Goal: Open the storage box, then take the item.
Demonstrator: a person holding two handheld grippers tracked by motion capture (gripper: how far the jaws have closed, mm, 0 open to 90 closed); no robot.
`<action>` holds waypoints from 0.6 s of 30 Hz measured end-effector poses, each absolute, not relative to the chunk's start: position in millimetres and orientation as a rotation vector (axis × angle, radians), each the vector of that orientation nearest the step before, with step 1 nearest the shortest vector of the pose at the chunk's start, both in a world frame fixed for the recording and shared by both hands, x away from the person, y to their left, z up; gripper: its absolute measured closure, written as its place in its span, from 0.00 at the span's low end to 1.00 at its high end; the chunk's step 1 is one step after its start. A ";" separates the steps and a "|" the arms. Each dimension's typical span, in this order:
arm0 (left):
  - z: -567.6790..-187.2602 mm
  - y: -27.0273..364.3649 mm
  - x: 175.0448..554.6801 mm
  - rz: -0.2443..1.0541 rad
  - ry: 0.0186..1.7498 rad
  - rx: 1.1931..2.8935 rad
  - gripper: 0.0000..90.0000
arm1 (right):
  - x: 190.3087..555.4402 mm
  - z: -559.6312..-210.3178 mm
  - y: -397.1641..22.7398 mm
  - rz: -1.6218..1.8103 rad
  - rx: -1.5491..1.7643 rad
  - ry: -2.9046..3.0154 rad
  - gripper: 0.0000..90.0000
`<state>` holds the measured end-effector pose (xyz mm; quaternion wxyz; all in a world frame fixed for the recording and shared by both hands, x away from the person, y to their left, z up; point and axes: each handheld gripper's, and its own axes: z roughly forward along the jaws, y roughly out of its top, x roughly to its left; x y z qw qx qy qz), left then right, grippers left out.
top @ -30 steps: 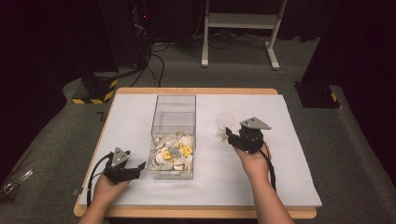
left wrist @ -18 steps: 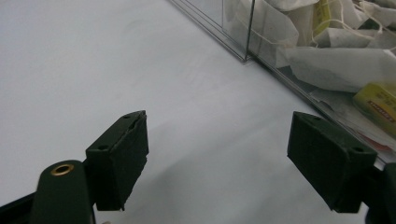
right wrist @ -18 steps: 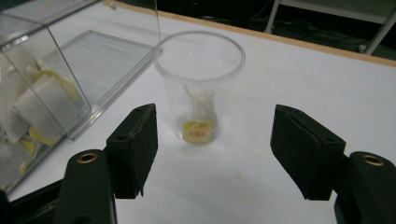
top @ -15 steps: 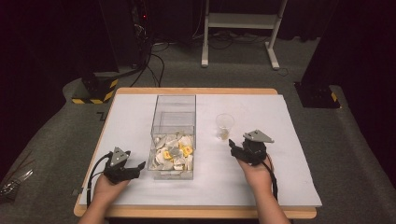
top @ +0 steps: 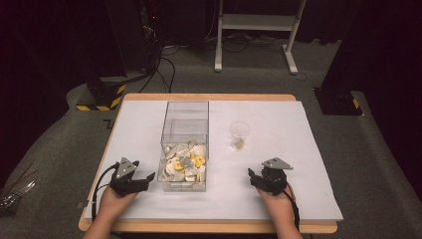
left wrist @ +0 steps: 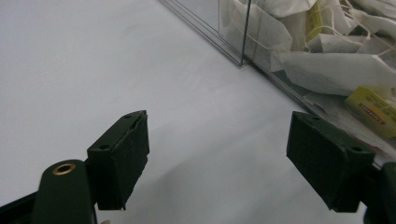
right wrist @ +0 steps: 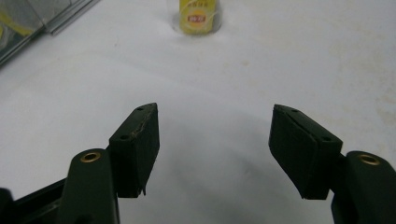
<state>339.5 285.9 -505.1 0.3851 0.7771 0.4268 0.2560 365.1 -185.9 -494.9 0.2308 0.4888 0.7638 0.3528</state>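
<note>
A clear plastic box (top: 184, 132) stands mid-table, its near half heaped with white and yellow tea bags (top: 185, 163). To its right is a clear cup (top: 239, 135) with a yellow tea bag (right wrist: 199, 15) in its bottom. My left gripper (top: 148, 178) rests on the table at the box's near left corner, open with nothing between its pads (left wrist: 122, 156); the box wall (left wrist: 261, 60) and tea bags (left wrist: 327, 70) lie just ahead. My right gripper (top: 253, 178) rests at the near right, open and empty, well short of the cup.
A white sheet (top: 293, 149) covers the wooden table (top: 209, 226). Behind the table are a white metal stand (top: 256, 30), cables and dark equipment on the grey floor. Bare sheet lies between the box and each gripper.
My right gripper has drawn back from the cup toward the near edge and now rests low on the table. The cup stays put with the tea bag inside. The left gripper has not moved.
</note>
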 end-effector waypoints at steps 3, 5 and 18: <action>-503.9 286.5 337.9 0.640 1.105 1.956 0.23 | 359.4 -498.4 -186.7 0.942 1.343 2.118 0.37; -502.2 288.8 335.3 0.612 1.109 1.925 0.22 | 355.0 -501.0 -187.6 0.921 1.359 2.124 0.37; -484.5 287.2 329.7 0.543 1.074 1.884 0.19 | 350.6 -504.0 -188.9 0.899 1.378 2.123 0.34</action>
